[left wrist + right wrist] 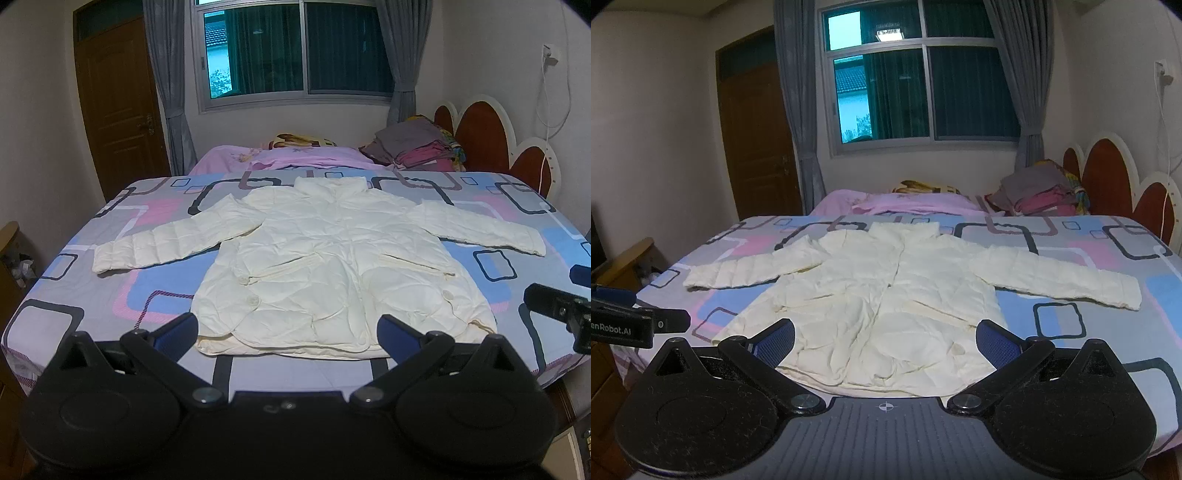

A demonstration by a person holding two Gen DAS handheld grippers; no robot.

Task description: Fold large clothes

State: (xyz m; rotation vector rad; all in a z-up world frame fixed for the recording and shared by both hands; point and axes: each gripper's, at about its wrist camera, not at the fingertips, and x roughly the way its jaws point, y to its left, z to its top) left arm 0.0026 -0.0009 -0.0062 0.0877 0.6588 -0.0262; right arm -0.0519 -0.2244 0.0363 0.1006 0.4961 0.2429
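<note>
A cream quilted puffer jacket (332, 258) is shown laid flat, front side up, on a bed (92, 295) covered by a sheet printed with rounded squares in blue, pink and grey. The collar (330, 184) is directed away from both cameras, and the hem (288, 345) is placed nearest the grippers. Both sleeves are spread outward: the left sleeve (166, 243) is extended beyond the left finger, and the right sleeve (480, 230) beyond the right finger.

The left gripper (288, 332) is held just short of the hem with its blue-padded fingers (177, 332) spread wide; nothing is held between them, and the lower middle of the jacket is framed in the gap. Whether the pads touch the fabric cannot be told. The right gripper (884, 341) is likewise seen with its fingers (995, 341) spread wide apart and empty, the jacket (886, 295) lying ahead of it and the hem (849, 380) close in front of the gap. In the left wrist view, part of the right gripper is seen at the far right edge (561, 310); in the right wrist view, part of the left gripper is seen at the far left edge (628, 325), so the two are held side by side.

Beyond the jacket, a pink blanket (295, 160) and a pile of folded clothes (417, 147) are seen at the far end of the bed, beside a red and white headboard (480, 136). A window (295, 51) with grey curtains (166, 74) and a brown door (118, 103) are seen on the far wall.
</note>
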